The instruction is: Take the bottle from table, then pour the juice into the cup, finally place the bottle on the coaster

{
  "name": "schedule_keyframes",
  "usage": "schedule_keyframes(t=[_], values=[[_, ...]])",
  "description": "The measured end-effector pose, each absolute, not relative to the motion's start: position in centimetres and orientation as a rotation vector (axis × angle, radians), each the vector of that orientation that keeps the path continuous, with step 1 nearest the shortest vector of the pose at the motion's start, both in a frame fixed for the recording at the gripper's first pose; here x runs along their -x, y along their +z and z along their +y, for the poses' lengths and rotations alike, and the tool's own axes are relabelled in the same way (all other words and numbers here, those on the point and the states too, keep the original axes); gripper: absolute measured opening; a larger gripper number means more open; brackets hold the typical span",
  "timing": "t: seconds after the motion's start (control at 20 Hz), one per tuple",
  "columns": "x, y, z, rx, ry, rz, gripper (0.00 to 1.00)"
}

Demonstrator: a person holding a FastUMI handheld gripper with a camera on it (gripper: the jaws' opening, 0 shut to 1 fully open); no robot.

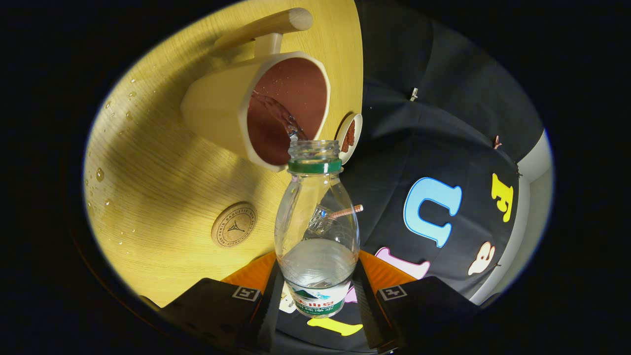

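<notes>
The clear plastic bottle with the green neck ring (317, 231) is clamped between both fingers of the hand-held gripper (318, 303) and tipped so its mouth sits right at the rim of the cream cup with the brown inside (276, 106), a thin stream going in. I'd guess the mouth is so close to the near rim that a small wobble sends liquid onto the light wood desk (162, 177), which already has droplets (100, 174) on its left. The round wooden coaster (234, 225) has stamped ring lettering and the bottle's label is partly hidden, neither readable to me.
</notes>
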State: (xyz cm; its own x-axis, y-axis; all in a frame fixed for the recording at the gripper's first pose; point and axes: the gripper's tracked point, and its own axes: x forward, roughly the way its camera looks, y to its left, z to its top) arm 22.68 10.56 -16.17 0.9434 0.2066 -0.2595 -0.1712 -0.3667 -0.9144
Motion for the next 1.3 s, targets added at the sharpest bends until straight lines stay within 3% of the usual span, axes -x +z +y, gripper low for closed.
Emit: schedule_keyframes(t=[1.3], values=[[-22.6, -14.2, 11.1, 2.154, 0.481, -0.205, 0.72]])
